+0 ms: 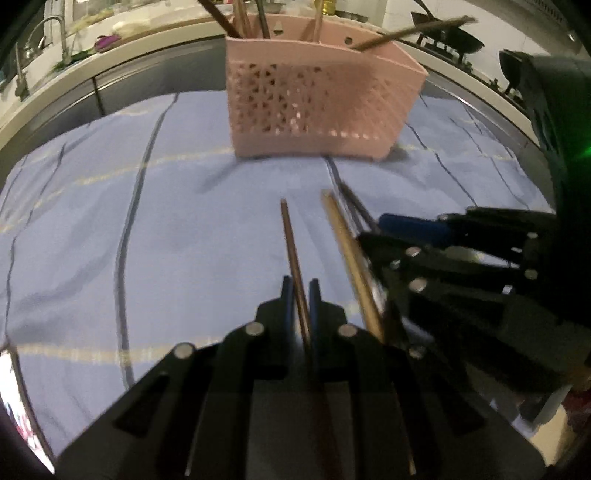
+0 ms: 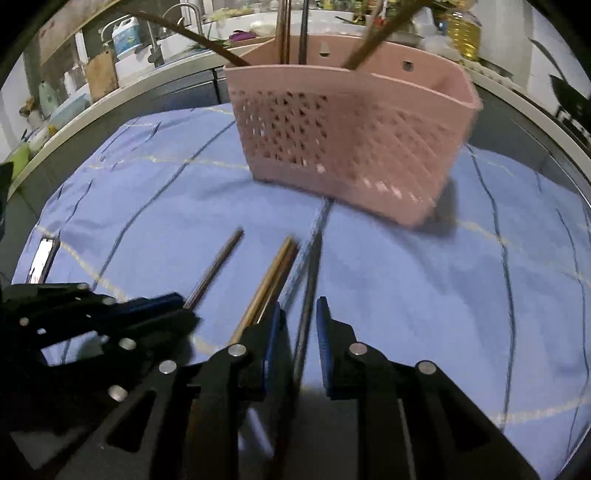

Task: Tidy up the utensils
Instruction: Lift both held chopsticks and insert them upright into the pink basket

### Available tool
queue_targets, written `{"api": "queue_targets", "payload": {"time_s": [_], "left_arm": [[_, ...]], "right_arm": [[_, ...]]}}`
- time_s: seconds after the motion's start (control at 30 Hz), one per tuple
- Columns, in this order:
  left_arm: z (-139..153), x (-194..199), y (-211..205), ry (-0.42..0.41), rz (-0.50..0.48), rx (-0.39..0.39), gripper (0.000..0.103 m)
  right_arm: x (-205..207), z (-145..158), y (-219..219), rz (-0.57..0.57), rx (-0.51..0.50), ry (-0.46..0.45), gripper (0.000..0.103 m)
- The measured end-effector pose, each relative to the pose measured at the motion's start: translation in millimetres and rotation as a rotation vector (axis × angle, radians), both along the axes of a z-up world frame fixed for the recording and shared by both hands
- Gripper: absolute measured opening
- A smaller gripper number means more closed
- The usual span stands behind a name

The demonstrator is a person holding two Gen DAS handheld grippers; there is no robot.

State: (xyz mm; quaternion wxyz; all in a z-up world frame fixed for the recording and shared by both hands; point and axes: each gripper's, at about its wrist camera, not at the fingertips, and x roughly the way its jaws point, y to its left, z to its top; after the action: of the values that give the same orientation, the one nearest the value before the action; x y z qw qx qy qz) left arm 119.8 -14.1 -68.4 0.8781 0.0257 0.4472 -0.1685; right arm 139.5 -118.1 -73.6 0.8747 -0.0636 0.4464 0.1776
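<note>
- Left wrist view: the left gripper has its blue pads clamped tight on a reddish-brown chopstick, which juts forward over the blue cloth toward the basket.
- Just right of it lies a golden chopstick, with a dark chopstick beside that, running in under the right gripper, which comes in from the right edge.
- Straight ahead, the pink perforated basket stands upright on the cloth, well apart from the pads; several chopsticks poke out of its top, one leaning far to the right.
- Behind it, a counter with a faucet at left and dark pans at right. No writing or brand readable here; the picture is smeared.
- Right wrist view: the dark chopstick runs between the right gripper's blue pads; a gap shows on either side, so I cannot tell whether the pads are pressing it.
- The golden chopstick lies just left of the left-hand pad; further left the left gripper holds the brown chopstick.
- The basket sits ahead and slightly right, sticks standing in its left end.
- A phone-like slab rests at the cloth's left edge.
- On the counter: a bottle with a blue label and a yellow oil bottle, lettering too blurred to read.
</note>
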Motion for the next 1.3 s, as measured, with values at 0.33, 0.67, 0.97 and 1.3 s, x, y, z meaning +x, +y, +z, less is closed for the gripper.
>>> {"api": "queue_targets", "payload": {"time_s": [0.33, 0.67, 0.97, 1.3], "left_arm": [[34.7, -11.1, 21.3, -0.072, -0.008, -0.137, 0.004], [184.5, -52.2, 40.9, -0.445, -0.051, -0.234, 0.004], [233.4, 22.7, 23.4, -0.645, 0.073, -0.200, 0.004], [195.4, 77.9, 25.5, -0.567, 0.102, -0.178, 0.004]], "right_arm": [[-35.9, 44.7, -14.4, 0.032, 0.191, -0.097, 0.005], [-57.1, 177.9, -31.1, -0.045, 0.388, -0.431, 0.005], [-11.6, 219.2, -31.8, -0.263, 0.422, -0.785, 0.005], [29.1, 208.9, -36.0, -0.292, 0.422, -0.789, 0.005]]}}
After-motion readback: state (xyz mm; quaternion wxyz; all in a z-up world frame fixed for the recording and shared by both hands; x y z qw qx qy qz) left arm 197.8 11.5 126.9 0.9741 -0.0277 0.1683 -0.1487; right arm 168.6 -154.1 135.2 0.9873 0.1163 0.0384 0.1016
